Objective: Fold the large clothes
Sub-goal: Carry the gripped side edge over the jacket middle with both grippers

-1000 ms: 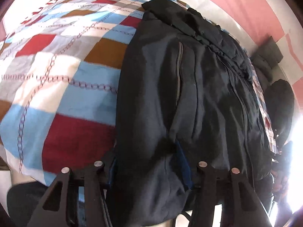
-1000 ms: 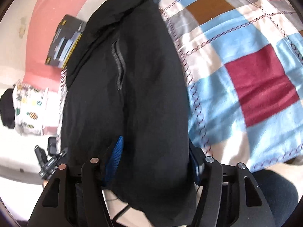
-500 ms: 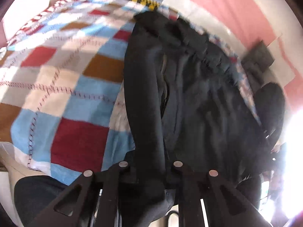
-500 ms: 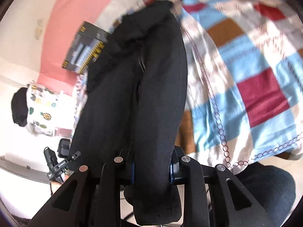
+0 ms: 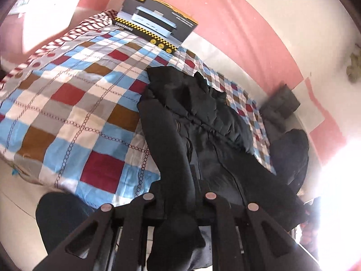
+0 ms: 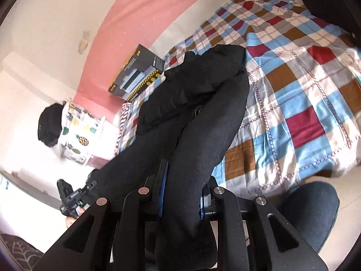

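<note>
Our left claw (image 5: 178,194) and right claw (image 6: 182,187) each clamped on black jacket (image 5: 203,140) hem, tilted down toward it.

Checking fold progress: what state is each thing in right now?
Jacket: near hem lifted off the bed, far end lying on it.
Left gripper: shut on jacket.
Right gripper: shut on jacket.
Box: closed, on the bedspread.

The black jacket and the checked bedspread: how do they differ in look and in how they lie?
The black jacket is plain and dark; the checked bedspread is patterned in blue, red, brown and white. The jacket's near end is pinched and lifted by the left tongs and the right tongs, while the bedspread lies spread flat. The jacket is bunched into long folds; the bedspread looks mostly smooth. Both are large cloths on the bed.
</note>
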Demonstrator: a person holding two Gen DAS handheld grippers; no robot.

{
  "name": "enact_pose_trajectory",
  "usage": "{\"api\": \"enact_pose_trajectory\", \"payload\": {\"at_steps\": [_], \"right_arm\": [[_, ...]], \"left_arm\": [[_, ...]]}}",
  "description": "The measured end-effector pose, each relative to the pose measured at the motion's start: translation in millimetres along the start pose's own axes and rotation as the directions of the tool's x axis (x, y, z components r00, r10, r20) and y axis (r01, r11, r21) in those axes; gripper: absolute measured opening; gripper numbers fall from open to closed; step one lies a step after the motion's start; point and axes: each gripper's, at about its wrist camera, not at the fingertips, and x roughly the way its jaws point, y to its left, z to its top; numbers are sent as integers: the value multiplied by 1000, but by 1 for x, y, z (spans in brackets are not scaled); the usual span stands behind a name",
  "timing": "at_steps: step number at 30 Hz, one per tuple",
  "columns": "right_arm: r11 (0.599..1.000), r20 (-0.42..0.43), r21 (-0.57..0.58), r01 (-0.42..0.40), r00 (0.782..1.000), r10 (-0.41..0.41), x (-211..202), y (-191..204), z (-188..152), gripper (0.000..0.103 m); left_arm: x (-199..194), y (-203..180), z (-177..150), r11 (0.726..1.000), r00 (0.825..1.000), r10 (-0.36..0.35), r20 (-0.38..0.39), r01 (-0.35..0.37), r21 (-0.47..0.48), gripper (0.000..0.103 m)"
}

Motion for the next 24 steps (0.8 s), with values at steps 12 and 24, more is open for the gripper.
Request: {"api": "enact_pose_trajectory", "payload": {"at_steps": [12,24], "right_arm": [[994,157,32,-103,983,97,-3,17,78,22],[995,202,40,-89,976,79,57,29,194,22]], "left_arm": [[2,-30,75,995,983,-99,152,100,1,13],[81,-53,195,993,970,-116,215,120,-4,14]]}}
